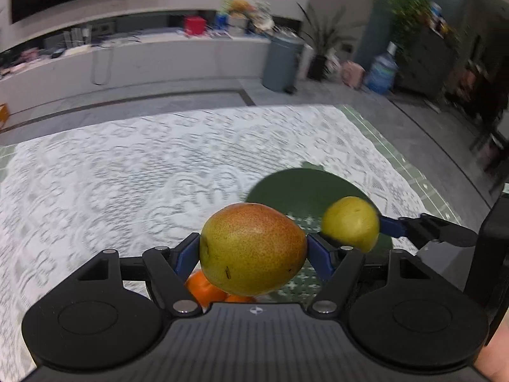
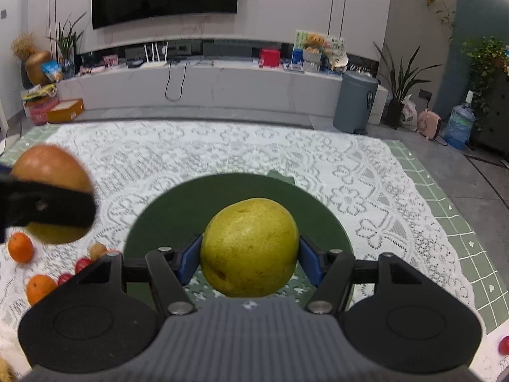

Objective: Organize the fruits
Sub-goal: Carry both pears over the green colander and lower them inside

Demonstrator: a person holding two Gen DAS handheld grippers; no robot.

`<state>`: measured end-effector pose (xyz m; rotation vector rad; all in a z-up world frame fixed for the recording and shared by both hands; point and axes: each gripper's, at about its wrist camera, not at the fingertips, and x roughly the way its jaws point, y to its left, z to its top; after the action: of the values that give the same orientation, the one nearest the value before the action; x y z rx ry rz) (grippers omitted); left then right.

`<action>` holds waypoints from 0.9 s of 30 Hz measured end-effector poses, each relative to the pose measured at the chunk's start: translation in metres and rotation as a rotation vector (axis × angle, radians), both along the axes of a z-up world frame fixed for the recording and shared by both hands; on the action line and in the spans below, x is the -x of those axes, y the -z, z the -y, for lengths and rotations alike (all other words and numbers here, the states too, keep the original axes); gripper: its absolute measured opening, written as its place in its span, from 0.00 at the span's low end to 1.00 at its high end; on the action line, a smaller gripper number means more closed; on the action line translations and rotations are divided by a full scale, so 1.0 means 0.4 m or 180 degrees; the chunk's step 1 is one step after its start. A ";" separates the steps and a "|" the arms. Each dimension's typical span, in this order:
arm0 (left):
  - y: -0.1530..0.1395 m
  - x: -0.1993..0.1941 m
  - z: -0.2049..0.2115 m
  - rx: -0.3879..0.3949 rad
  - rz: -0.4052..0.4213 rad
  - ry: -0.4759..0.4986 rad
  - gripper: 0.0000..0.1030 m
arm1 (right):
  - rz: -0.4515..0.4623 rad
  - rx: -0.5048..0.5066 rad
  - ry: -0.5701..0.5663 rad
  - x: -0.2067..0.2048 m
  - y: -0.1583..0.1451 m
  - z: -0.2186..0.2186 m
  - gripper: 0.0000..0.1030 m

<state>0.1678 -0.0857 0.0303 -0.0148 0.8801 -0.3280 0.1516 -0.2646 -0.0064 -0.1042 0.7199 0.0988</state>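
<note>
My left gripper (image 1: pixel 253 250) is shut on a red-and-yellow pear (image 1: pixel 253 248) and holds it above the lace tablecloth, left of a dark green plate (image 1: pixel 299 187). My right gripper (image 2: pixel 250 253) is shut on a yellow-green pear (image 2: pixel 249 246) and holds it over the green plate (image 2: pixel 178 210). The yellow-green pear also shows in the left wrist view (image 1: pixel 350 222), over the plate. The red-and-yellow pear shows in the right wrist view (image 2: pixel 51 165) at the left, held by the other gripper.
Oranges (image 2: pixel 20 246) (image 2: pixel 39 288), small red fruits (image 2: pixel 82 264) and a brownish one (image 2: pixel 97 250) lie on the cloth left of the plate. An orange (image 1: pixel 203 288) lies under my left gripper. A red fruit (image 2: pixel 503 345) sits at the far right edge.
</note>
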 end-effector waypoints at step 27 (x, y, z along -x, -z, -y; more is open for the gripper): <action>0.156 -0.168 0.171 -0.0799 -0.0706 0.0982 0.80 | -0.0895 0.0092 -0.0215 -0.095 0.110 -0.024 0.60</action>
<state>0.2351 -0.1543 -0.0320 0.3251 1.1412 -0.5080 0.1896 -0.2548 -0.0503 -0.1440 0.9989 0.1698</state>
